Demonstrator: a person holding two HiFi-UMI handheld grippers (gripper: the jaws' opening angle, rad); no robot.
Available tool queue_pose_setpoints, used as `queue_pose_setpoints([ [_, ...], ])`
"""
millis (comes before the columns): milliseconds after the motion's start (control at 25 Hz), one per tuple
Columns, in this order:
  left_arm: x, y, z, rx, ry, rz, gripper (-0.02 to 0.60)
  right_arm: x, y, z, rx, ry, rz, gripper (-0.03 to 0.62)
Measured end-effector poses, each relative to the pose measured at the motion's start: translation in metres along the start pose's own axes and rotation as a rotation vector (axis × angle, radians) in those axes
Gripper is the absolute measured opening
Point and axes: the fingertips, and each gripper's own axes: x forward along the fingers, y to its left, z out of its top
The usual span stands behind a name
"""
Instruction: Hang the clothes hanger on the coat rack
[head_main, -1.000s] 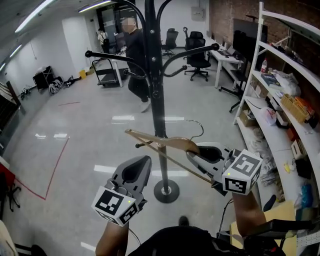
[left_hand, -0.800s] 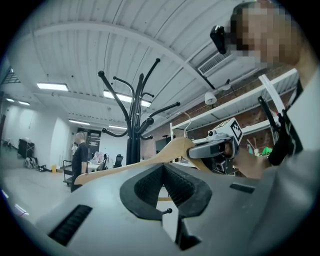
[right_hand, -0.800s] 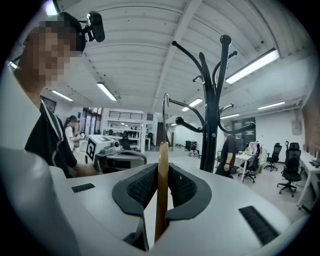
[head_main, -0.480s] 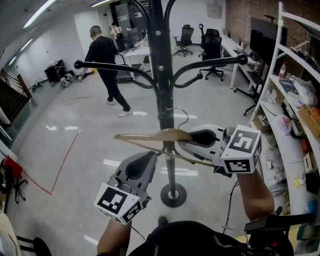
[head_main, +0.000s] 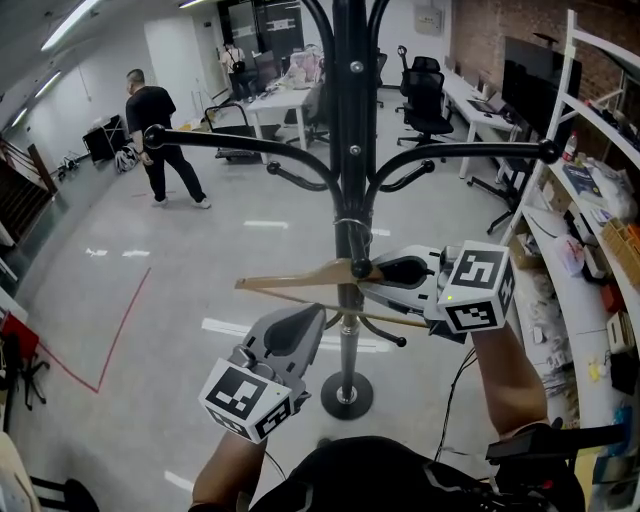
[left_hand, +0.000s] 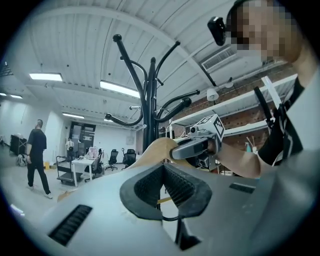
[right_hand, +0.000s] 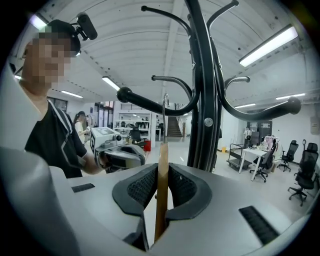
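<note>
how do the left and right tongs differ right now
The right tongs are shut on the hanger; the left tongs are open and empty. The right tongs sit right beside the coat rack pole, level with the hanger; the left tongs show lower in the head view, below the hanger. Both are grey and point toward the coat rack.

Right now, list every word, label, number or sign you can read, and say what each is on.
No text is readable.
Cubes on the left gripper and right gripper: square black-and-white marker patterns, no letters.
Clothes hanger: no print visible.
Goods on the shelves: print too small to read.
</note>
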Motion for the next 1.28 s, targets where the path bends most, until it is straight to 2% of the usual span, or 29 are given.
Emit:
queue_pose_setpoints([
  [280, 0.014, 0.002, -0.010, -0.020, 0.011, -0.026, -0.005, 0.003, -0.007, -0.017, 0.013, 0.027, 0.051, 0.057],
  [760, 0.019, -0.001, -0.020, -0.044, 0.027, -0.053, -0.005, 0.004, -0.008, -0.021, -0.029, -0.026, 0.154, 0.057],
  [960, 0.018, 0.001, -0.023, -0.059, 0.035, -0.049, -0.005, 0.001, -0.014, -0.020, -0.108, -0.027, 0.108, 0.058],
  [1280, 0.016, 0.002, -0.024, -0.058, 0.046, -0.049, -0.005, -0.003, -0.014, -0.018, -0.109, -0.072, 0.112, 0.061],
])
